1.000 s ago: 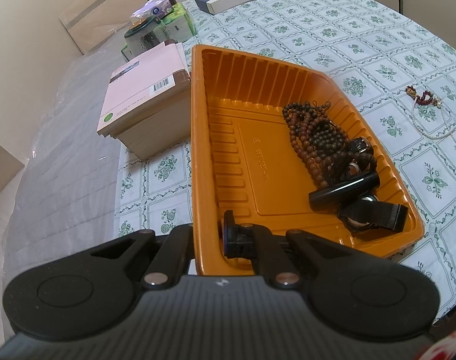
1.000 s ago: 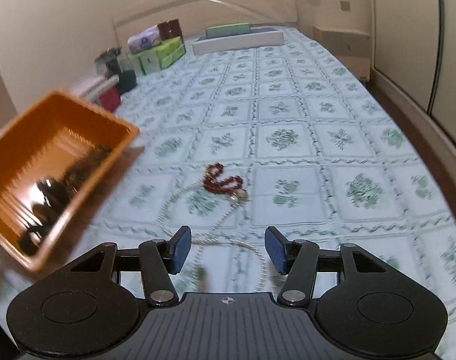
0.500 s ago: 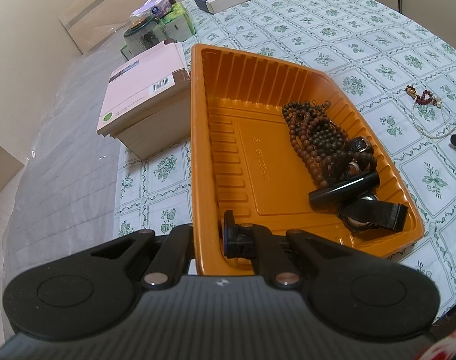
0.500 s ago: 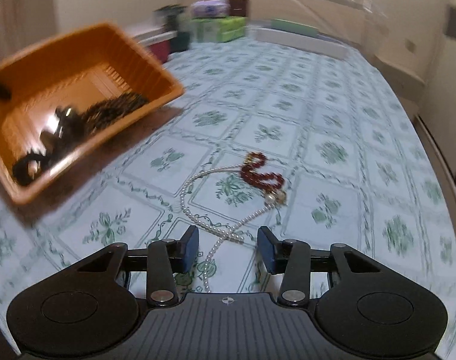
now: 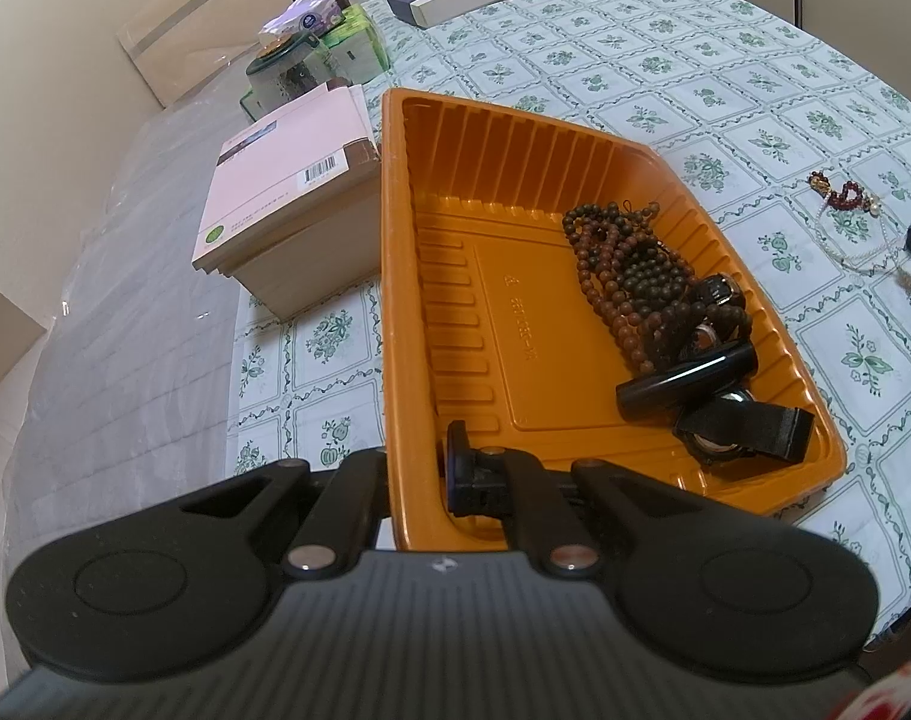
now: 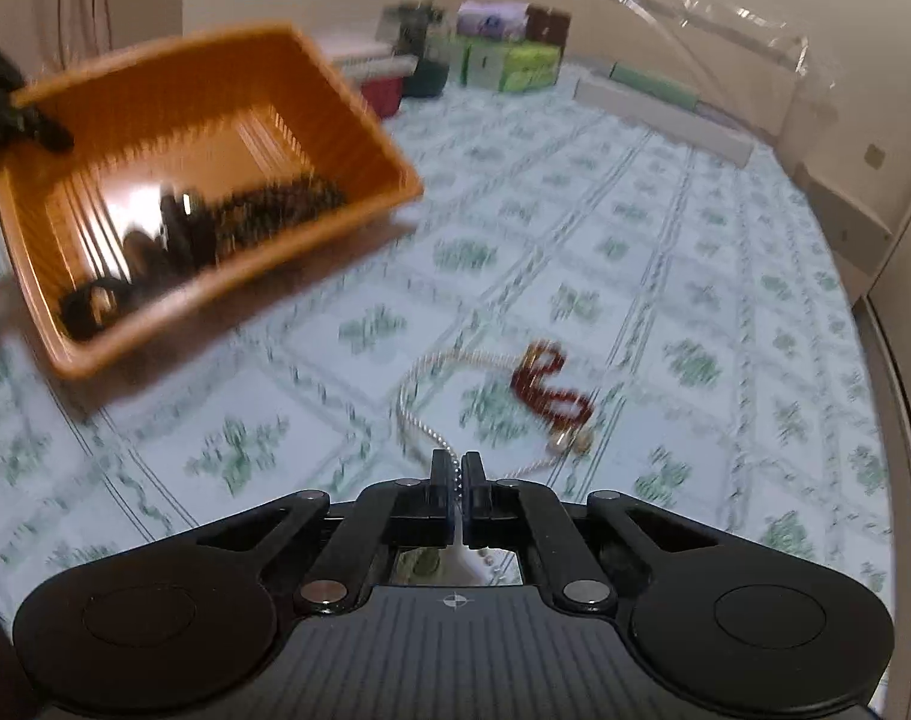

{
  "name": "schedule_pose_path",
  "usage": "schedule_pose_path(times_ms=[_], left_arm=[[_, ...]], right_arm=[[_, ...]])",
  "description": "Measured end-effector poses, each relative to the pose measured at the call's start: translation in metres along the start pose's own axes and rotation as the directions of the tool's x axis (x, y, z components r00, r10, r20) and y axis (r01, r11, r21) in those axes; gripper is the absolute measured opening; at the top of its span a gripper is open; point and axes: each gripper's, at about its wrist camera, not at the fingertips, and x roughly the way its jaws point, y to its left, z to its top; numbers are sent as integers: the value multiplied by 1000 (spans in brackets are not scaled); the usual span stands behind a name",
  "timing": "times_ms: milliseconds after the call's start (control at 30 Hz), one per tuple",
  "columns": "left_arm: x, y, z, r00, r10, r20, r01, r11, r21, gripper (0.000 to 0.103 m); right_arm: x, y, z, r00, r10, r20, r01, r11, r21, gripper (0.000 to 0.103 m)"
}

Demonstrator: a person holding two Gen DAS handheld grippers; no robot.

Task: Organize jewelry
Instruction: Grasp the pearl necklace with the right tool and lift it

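A: Where do things stand?

B: The left gripper [image 5: 416, 468] has its jaws clamped on the near wall of the orange tray [image 5: 395, 276], holding it tilted above the bench [image 6: 665, 276]; the brown bead strings [image 5: 623, 276] and black watches [image 5: 737, 426] lie heaped at its low end. The right gripper [image 6: 455, 471] has just been closing its jaws, and they now pinch 1 strand of the pearl necklace [image 6: 422, 372] between them; the rest of it lies on the cloth, well apart from the tray.

A: What could go wrong?

B: I see 2 risks; the red bead bracelet [image 6: 548, 387] lies touching the pearls, maybe tangled, so lifting could drag it along or drop it midway; the grip is on a thin strand, so a quick swing might let it slip. A steeper tray tilt could spill the heap.
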Motion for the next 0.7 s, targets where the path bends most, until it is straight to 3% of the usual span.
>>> schedule_pose_path(times_ms=[200, 433, 700], left_arm=[[0, 0, 0, 1000, 0, 1, 0, 1000, -1, 3], [0, -1, 0, 1000, 0, 1, 0, 1000, 0, 3], [1, -1, 0, 1000, -1, 2, 1, 1000, 3, 3]], right_arm=[[-55, -10, 39, 990, -46, 134, 47, 999, -6, 2], [-117, -21, 90, 953, -84, 292, 88, 996, -1, 2], [-156, -16, 140, 917, -49, 396, 75, 996, -52, 2]])
